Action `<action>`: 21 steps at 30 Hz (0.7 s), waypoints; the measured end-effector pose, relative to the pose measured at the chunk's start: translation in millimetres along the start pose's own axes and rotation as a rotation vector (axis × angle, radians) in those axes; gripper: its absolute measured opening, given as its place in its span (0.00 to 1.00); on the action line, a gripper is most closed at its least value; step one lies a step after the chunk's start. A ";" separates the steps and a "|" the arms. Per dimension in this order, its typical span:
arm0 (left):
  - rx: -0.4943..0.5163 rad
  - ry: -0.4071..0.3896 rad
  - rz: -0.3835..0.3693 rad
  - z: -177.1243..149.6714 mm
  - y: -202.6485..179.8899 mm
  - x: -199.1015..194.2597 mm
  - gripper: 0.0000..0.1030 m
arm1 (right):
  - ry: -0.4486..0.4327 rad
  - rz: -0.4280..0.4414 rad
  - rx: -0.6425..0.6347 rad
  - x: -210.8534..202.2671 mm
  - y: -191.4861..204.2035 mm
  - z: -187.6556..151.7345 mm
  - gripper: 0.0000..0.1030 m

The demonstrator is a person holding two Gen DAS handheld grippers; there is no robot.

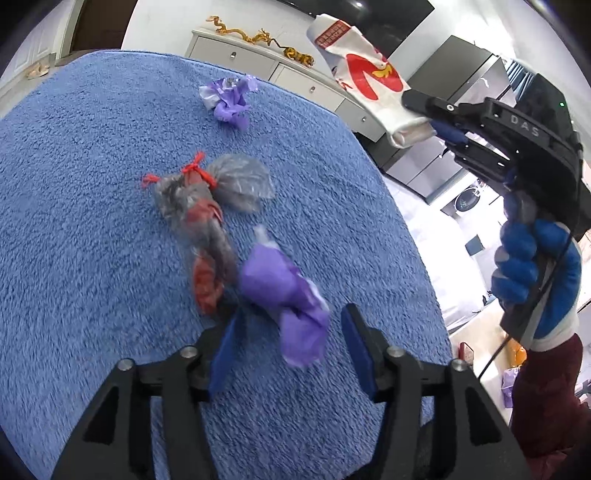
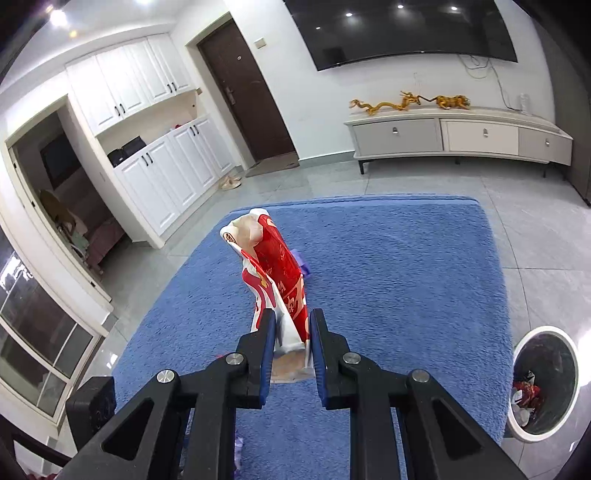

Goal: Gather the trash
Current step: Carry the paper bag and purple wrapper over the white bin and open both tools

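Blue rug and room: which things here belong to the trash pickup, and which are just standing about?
Job:
red-and-white wrapper, clamped in right gripper
purple wrapper, between open left gripper
clear bag
far purple scrap
bin

Bystanders:
TV
dragon figurines
cabinet

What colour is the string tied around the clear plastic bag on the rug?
Red; the string knots the clear plastic bag, seen best in the left wrist view.

The room is evenly lit by ceiling spotlights, mirrored as glare on the television [image 2: 399,29]. Straight lines are bowed by fisheye distortion and corners are vignetted black. The purple wrapper [image 1: 284,291] is smeared by motion blur.
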State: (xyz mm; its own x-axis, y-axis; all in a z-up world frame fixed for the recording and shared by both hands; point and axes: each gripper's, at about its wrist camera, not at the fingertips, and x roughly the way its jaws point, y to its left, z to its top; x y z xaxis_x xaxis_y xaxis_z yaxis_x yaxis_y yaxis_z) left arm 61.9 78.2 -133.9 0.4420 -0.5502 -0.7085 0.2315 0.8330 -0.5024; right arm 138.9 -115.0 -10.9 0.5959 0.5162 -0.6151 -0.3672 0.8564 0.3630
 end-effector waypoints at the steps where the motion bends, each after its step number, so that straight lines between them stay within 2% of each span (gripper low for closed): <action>1: 0.004 0.001 0.002 4.2 -2.0 4.8 0.53 | -0.004 0.000 0.005 -1.3 -2.7 0.1 0.17; 3: 0.030 -0.018 0.026 1.0 -9.3 3.9 0.51 | -0.007 0.001 0.009 -1.7 -6.4 -0.2 0.17; 6: 0.042 -0.004 0.038 1.2 -15.1 16.2 0.27 | -0.013 0.004 0.017 -5.0 -11.5 -2.3 0.17; 9: 0.059 -0.005 0.049 3.7 -22.5 21.6 0.19 | -0.019 0.003 0.029 -11.2 -18.2 -6.3 0.18; 16: 0.122 -0.001 0.033 18.0 -56.5 32.5 0.18 | -0.060 -0.035 0.098 -36.6 -59.6 -8.0 0.17; 21: 0.212 0.042 -0.021 51.7 -101.9 64.9 0.18 | -0.084 -0.093 0.187 -57.8 -107.6 -16.1 0.17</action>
State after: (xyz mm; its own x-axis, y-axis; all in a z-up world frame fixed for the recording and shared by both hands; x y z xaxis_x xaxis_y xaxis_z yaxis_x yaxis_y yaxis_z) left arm 111.8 -39.5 -103.0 0.3992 -0.5661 -0.7212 0.4198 0.8122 -0.4051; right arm 132.4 -237.1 -25.7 0.6814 0.4269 -0.5945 -0.1736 0.8834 0.4353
